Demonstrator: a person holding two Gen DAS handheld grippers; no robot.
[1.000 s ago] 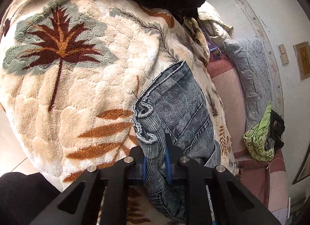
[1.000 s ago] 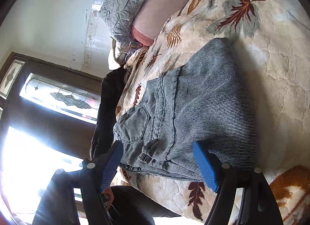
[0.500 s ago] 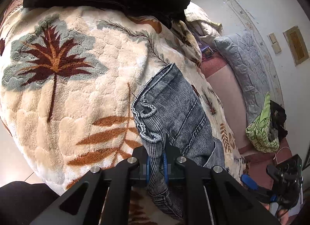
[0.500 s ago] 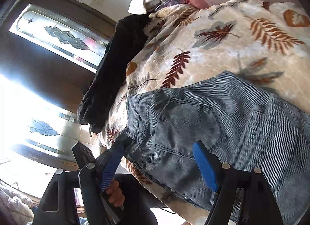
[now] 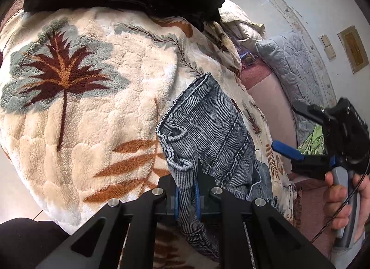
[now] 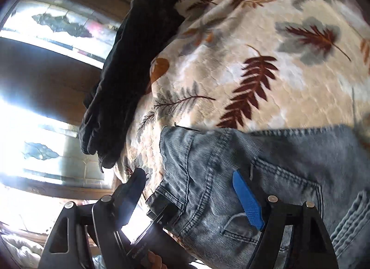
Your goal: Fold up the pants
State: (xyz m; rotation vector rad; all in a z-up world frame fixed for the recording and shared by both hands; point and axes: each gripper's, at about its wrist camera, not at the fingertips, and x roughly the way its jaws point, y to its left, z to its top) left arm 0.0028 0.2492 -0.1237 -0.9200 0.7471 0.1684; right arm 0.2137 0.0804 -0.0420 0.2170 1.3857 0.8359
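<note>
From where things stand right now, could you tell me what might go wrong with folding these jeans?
1. The left gripper pinches only a narrow bunch of the jeans at their edge; a hard pull could slip it free.
2. The right gripper is open over the waistband, holding nothing, so the denim may drag unevenly across the plush blanket.
3. The black garment lies close by at the blanket's edge and might get caught in a wide fold.
</note>
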